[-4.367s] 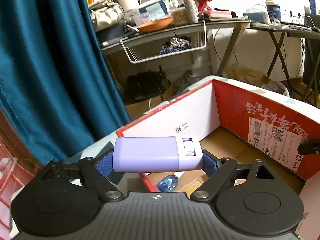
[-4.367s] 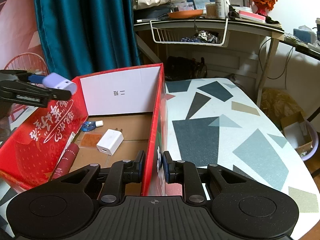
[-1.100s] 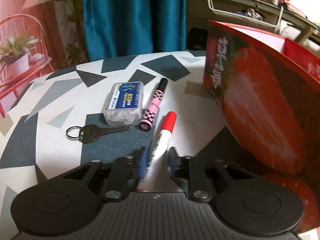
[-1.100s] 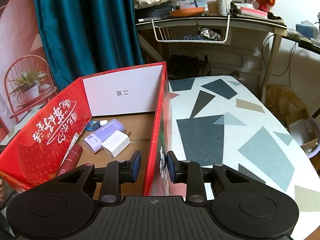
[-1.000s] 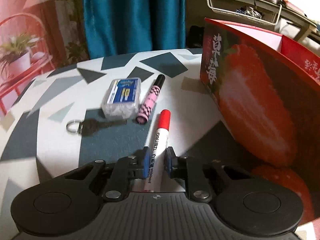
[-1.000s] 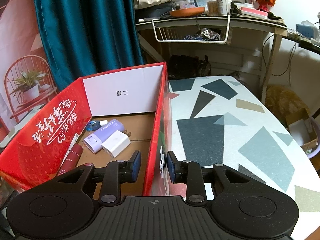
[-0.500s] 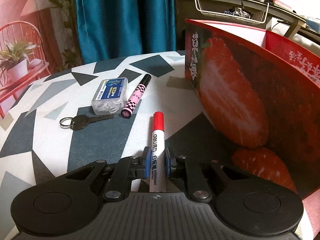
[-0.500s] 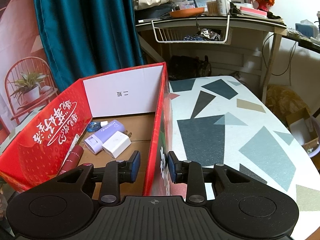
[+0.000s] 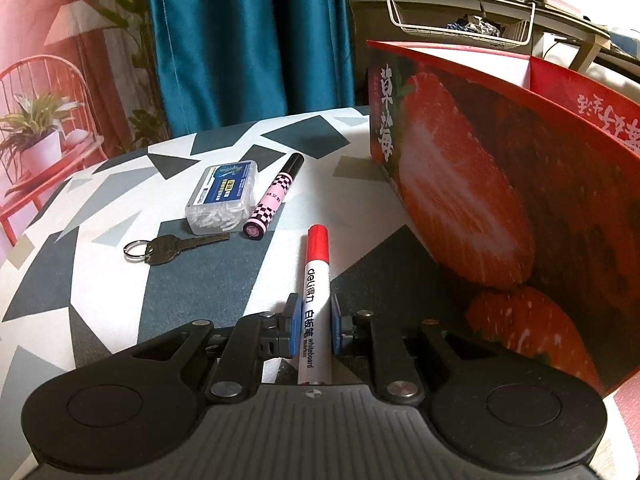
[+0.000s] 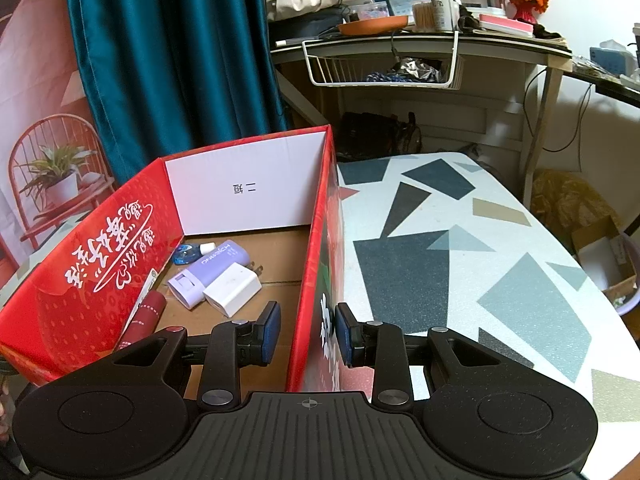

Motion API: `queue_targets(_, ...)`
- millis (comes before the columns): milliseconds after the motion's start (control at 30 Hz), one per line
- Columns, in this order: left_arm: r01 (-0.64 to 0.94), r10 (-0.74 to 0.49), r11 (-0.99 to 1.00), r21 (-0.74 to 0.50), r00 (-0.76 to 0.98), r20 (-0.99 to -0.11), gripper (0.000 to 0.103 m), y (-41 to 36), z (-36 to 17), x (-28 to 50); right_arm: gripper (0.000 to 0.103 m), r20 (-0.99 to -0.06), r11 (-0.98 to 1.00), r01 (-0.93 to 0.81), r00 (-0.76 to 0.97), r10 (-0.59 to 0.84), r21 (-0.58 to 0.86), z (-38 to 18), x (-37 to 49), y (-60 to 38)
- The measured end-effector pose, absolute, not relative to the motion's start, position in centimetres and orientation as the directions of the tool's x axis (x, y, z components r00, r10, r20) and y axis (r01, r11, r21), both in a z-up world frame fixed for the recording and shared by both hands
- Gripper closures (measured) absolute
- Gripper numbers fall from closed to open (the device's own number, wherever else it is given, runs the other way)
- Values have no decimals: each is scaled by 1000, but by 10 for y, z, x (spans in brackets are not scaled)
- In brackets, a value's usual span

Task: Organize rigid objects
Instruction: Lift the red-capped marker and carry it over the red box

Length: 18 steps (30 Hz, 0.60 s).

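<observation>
My left gripper [image 9: 314,326] is shut on a white whiteboard marker with a red cap [image 9: 317,276], its cap pointing away from me, above the patterned table. A pink checkered pen [image 9: 274,196], a clear plastic box [image 9: 222,196] and a key on a ring [image 9: 168,249] lie on the table beyond it. The red strawberry box [image 9: 480,184] stands to the right. My right gripper [image 10: 307,334] straddles the box's right wall [image 10: 316,280], with its pads a little apart from the wall. Inside lie a lilac case [image 10: 212,270], a white charger [image 10: 234,294], a red tube [image 10: 142,320] and a small blue bottle [image 10: 188,255].
A teal curtain [image 9: 248,40] hangs behind the table. A cluttered desk with a wire basket [image 10: 384,64] stands at the back. The patterned table [image 10: 480,260] stretches right of the box. A small open carton [image 10: 600,256] sits on the floor at right.
My left gripper closed on the marker about a second ago and has lifted and drawn it back from the table. The right gripper has stayed at the box wall.
</observation>
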<state>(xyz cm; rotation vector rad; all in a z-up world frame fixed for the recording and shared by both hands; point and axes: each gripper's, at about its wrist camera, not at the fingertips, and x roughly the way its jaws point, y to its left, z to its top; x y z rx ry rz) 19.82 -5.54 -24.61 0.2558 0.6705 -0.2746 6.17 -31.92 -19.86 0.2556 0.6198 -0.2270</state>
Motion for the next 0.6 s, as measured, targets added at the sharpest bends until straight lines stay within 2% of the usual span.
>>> queue_targets(467,345,-195,934,94,710,-677,87,-50,-242,211,76,-606,945,289,783,-143,152,-199,63,-318)
queue_targets(600,348,-200,929,125,757,-623,87,-50,-229,210,80,-608,946,297,777,-162,128,-198,64,-316)
